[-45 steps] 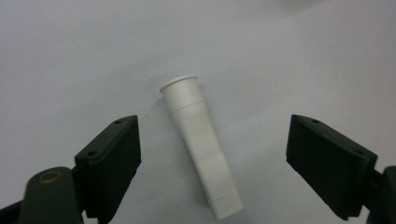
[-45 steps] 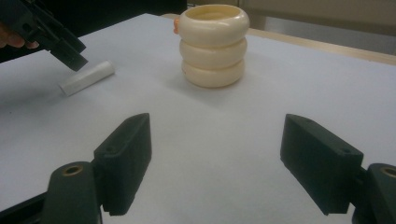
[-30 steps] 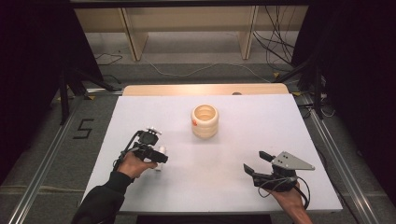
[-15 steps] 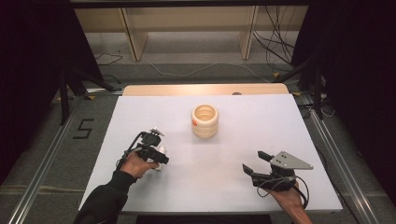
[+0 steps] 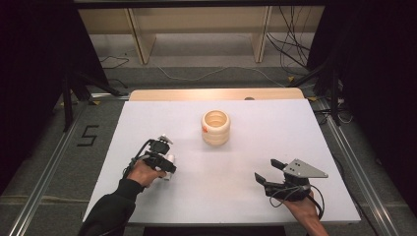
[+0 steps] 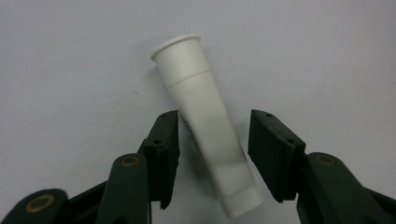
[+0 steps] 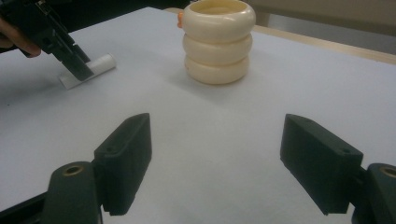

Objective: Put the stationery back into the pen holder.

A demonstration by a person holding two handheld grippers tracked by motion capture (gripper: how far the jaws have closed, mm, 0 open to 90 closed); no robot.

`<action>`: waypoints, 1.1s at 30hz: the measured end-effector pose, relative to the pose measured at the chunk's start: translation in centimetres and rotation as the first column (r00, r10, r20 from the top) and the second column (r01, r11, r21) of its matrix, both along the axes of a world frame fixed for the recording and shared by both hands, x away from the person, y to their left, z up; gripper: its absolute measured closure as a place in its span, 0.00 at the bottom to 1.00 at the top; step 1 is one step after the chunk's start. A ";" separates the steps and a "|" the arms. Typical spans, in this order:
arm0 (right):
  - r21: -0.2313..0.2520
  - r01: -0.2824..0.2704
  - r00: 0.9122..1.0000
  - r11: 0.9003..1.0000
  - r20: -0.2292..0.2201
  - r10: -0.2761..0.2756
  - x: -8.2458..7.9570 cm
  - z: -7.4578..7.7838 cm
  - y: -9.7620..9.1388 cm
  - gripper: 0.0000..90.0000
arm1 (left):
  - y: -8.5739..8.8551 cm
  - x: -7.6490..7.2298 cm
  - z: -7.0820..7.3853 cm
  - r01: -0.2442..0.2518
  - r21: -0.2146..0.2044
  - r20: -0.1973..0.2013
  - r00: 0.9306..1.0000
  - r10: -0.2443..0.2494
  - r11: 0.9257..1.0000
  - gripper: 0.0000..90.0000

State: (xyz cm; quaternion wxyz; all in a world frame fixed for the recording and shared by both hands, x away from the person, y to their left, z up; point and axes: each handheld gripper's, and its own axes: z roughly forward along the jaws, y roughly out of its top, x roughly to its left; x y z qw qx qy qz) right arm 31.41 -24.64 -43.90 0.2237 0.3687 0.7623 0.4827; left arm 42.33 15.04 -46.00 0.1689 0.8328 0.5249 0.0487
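Note:
A white plastic tube (image 6: 201,121) with a flared cap lies flat on the white table top (image 5: 246,147) at the left. My left gripper (image 6: 214,116) points down over it, one jaw on each side of the tube. The jaws have just been closing, and a thin gap still shows at each pad, so it is open. In the high view the left gripper (image 5: 164,164) covers most of the tube (image 5: 170,158). My right gripper (image 5: 264,169) rests at the front right, open wide and holding nothing (image 7: 217,123).
A cream holder (image 5: 216,128) made of three stacked rings stands upright near the table's middle, its mouth open; the right gripper view shows it (image 7: 218,42) straight ahead. A wooden strip runs along the table's far edge. Cables lie on the floor beyond.
The left gripper's jaws have narrowed around the white tube, and the hand has shifted only slightly. The right gripper has stayed put.

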 end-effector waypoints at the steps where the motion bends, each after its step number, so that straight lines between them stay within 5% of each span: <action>1: 0.002 -0.003 1.000 1.000 0.003 0.003 0.0 0.0 0.1 0.28 | 0.0 0.0 -0.1 0.001 0.002 -0.002 1.000 -0.001 1.000 0.59; 19: -0.004 -0.002 1.000 1.000 -0.005 0.002 0.0 -0.1 0.1 0.28 | -0.2 0.5 -0.4 0.025 0.046 0.002 1.000 -0.025 0.999 0.73; 33: -0.005 0.001 1.000 1.000 -0.004 -0.001 0.0 -0.1 0.1 0.28 | -0.3 1.1 -0.2 0.091 0.077 -0.038 0.995 -0.088 0.993 0.77</action>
